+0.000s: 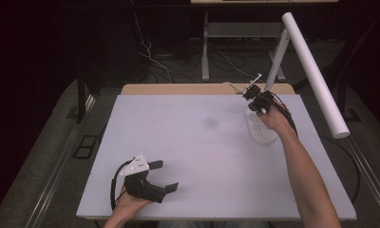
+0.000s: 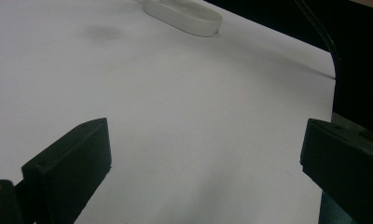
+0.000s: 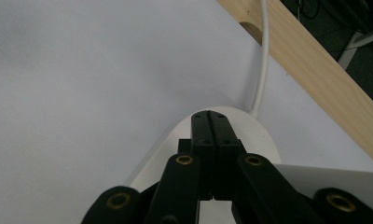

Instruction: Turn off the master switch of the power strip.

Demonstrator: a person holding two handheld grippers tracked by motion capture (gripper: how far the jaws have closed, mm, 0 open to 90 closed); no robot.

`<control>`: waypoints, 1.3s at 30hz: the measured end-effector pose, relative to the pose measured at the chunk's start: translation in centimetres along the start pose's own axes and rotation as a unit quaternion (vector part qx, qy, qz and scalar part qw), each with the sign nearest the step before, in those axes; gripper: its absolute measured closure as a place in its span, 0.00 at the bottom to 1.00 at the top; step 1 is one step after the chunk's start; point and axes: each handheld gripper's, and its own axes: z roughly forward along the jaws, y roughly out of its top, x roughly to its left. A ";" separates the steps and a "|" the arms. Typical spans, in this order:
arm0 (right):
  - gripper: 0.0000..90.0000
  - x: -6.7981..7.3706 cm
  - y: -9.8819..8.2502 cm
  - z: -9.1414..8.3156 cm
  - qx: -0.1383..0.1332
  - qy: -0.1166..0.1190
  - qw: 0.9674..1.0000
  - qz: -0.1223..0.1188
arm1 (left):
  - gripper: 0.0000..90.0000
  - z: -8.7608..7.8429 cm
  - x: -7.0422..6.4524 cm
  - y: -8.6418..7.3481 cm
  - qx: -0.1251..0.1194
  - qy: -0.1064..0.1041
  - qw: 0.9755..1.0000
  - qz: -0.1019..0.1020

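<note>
A white power strip [image 1: 260, 130] lies on the white table top [image 1: 193, 156] at the back right, and its white cable [image 3: 264, 56] runs off toward the wooden edge. My right gripper [image 1: 251, 92] hovers over the strip's far end, and the hand behind it covers part of the strip. In the right gripper view the right gripper [image 3: 210, 117] has its jaws pressed together with nothing between them, above the strip's rounded end [image 3: 257, 133]. My left gripper [image 1: 166, 175] rests near the front left, open and empty. In the left gripper view the left gripper [image 2: 203, 154] faces the distant strip [image 2: 184, 16].
A long white lamp tube [image 1: 314, 71] on a stand slants over the table's right side, close above the right forearm. A wooden board [image 3: 315, 70] borders the table's far edge. Dark floor with cables lies beyond.
</note>
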 end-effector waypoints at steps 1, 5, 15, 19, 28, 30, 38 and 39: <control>0.99 0.0 0.0 0.2 0.002 -0.001 1.000 -0.001 | 0.01 0.0 0.0 0.0 0.000 0.000 1.000 0.000; 0.99 0.0 -0.1 0.8 0.010 -0.004 1.000 -0.003 | 0.01 0.1 0.0 0.0 0.002 -0.001 1.000 0.002; 0.99 -0.2 -0.4 1.7 0.025 -0.002 1.000 0.002 | 0.01 0.1 -0.1 -0.1 0.007 -0.004 1.000 0.006; 0.99 0.0 -0.6 2.2 0.029 -0.001 1.000 0.002 | 0.01 0.1 -0.2 -0.1 0.008 -0.006 1.000 0.007; 0.99 0.3 -0.6 2.4 0.028 -0.001 1.000 0.005 | 0.01 0.2 -0.3 -0.1 0.011 -0.006 1.000 0.010; 0.99 0.4 -0.7 2.3 0.025 -0.002 1.000 0.005 | 0.01 0.2 -0.4 -0.1 0.010 -0.006 1.000 0.009; 0.99 0.3 -0.9 2.3 0.018 0.000 1.000 0.017 | 0.01 0.3 -0.4 -0.1 0.013 -0.006 1.000 0.011; 0.99 0.3 -0.9 2.3 0.017 0.000 1.000 0.018 | 0.01 0.3 -0.4 -0.1 0.014 -0.007 1.000 0.013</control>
